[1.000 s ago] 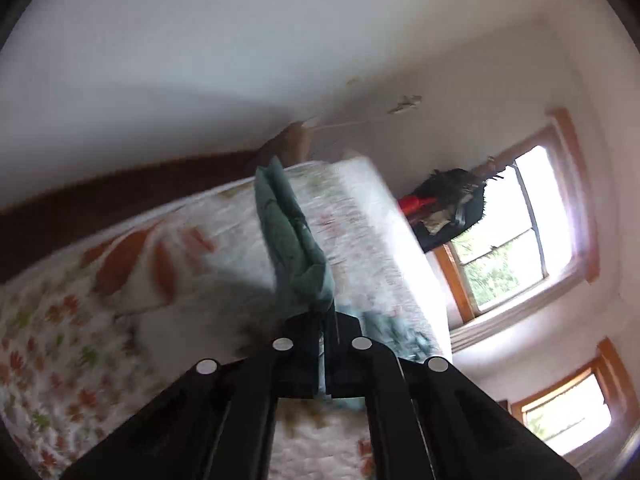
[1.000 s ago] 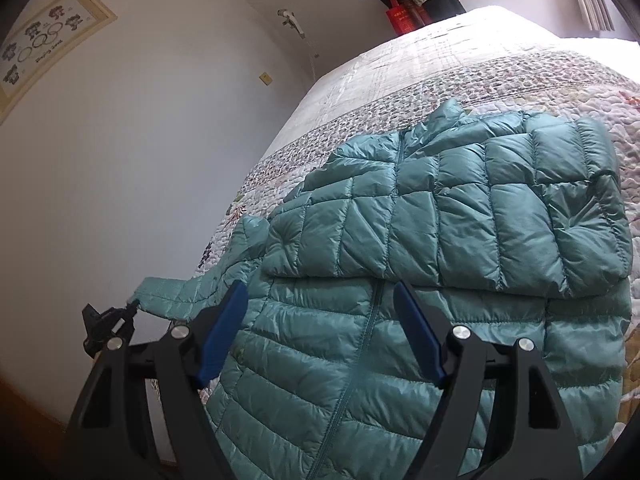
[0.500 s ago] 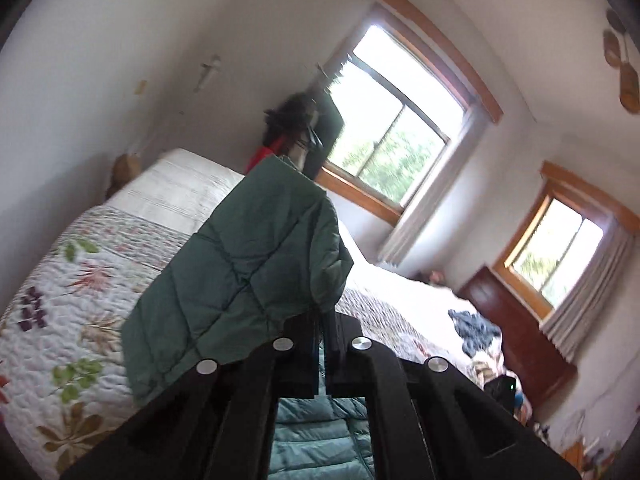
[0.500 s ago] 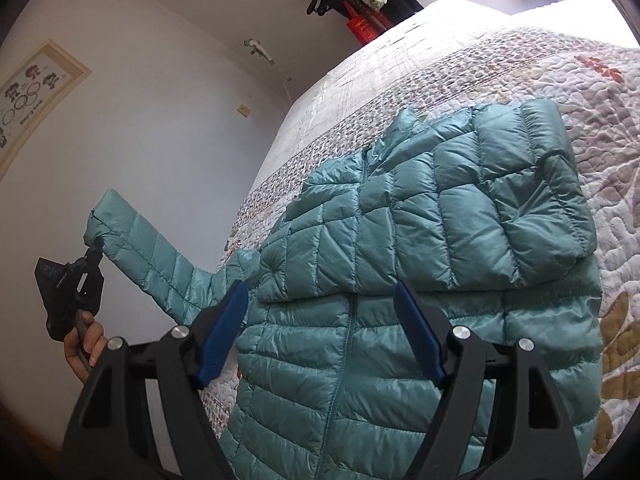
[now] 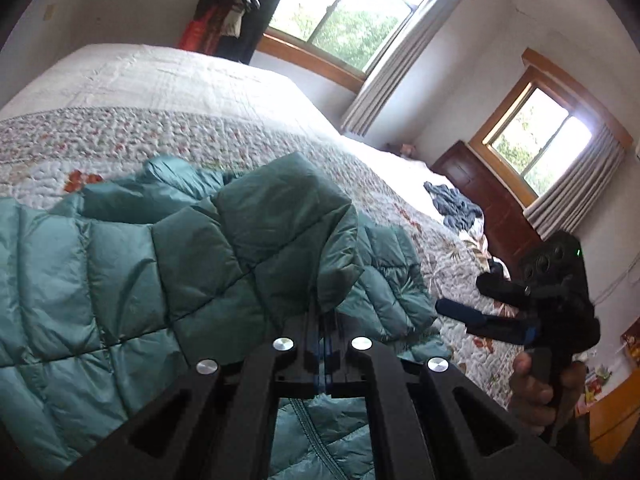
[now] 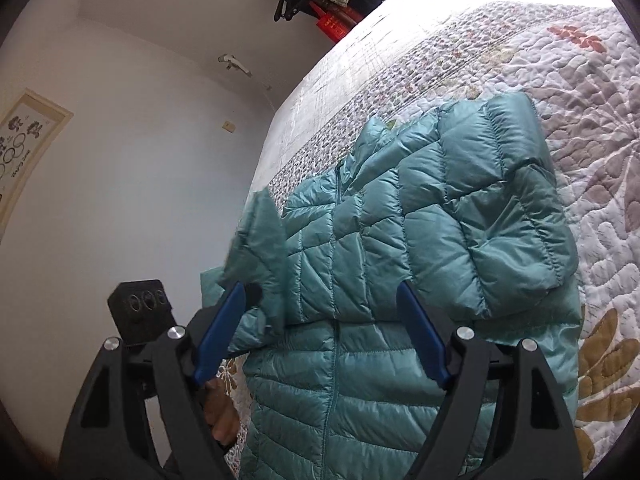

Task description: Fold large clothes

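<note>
A teal quilted puffer jacket (image 6: 400,264) lies front-up on the floral quilt of the bed (image 6: 600,92), zipper toward me, one sleeve (image 6: 516,216) folded across the chest. My left gripper (image 5: 325,320) is shut on the cuff of the other sleeve (image 5: 272,232), held lifted over the jacket body. That raised sleeve (image 6: 260,240) shows at the jacket's left edge in the right wrist view. My right gripper (image 6: 324,332) hovers open above the jacket's middle, with nothing between its blue pads (image 6: 420,332). It also appears at the right in the left wrist view, right gripper (image 5: 480,308).
The bed (image 5: 168,92) fills most of the room ahead. A dark garment pile (image 5: 456,204) lies near its far side by a brown cabinet (image 5: 492,204). Clothes hang by the window (image 5: 232,8). A white wall (image 6: 140,184) runs along the bed's left side.
My left gripper has swung the sleeve from out beside the bed up and across over the jacket body. The right gripper stayed open and drew a little closer to the jacket.
</note>
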`<act>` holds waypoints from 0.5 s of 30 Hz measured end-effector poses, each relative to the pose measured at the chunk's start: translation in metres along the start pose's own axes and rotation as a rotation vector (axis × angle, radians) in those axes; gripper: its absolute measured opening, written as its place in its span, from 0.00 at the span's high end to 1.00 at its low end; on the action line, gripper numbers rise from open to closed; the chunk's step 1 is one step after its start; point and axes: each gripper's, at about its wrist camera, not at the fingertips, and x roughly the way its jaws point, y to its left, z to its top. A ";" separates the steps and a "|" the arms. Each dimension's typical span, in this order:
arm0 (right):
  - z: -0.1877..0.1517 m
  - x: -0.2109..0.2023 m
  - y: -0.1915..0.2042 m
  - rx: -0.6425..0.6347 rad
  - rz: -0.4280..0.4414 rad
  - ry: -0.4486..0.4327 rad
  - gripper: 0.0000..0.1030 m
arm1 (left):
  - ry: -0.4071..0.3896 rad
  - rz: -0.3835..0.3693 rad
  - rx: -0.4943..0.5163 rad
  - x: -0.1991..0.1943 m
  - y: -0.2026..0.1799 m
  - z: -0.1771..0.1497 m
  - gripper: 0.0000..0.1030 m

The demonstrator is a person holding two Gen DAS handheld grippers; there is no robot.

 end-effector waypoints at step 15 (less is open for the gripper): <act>0.031 0.113 -0.008 0.060 -0.004 0.268 0.28 | -0.151 -0.166 -0.079 -0.093 0.020 -0.021 0.31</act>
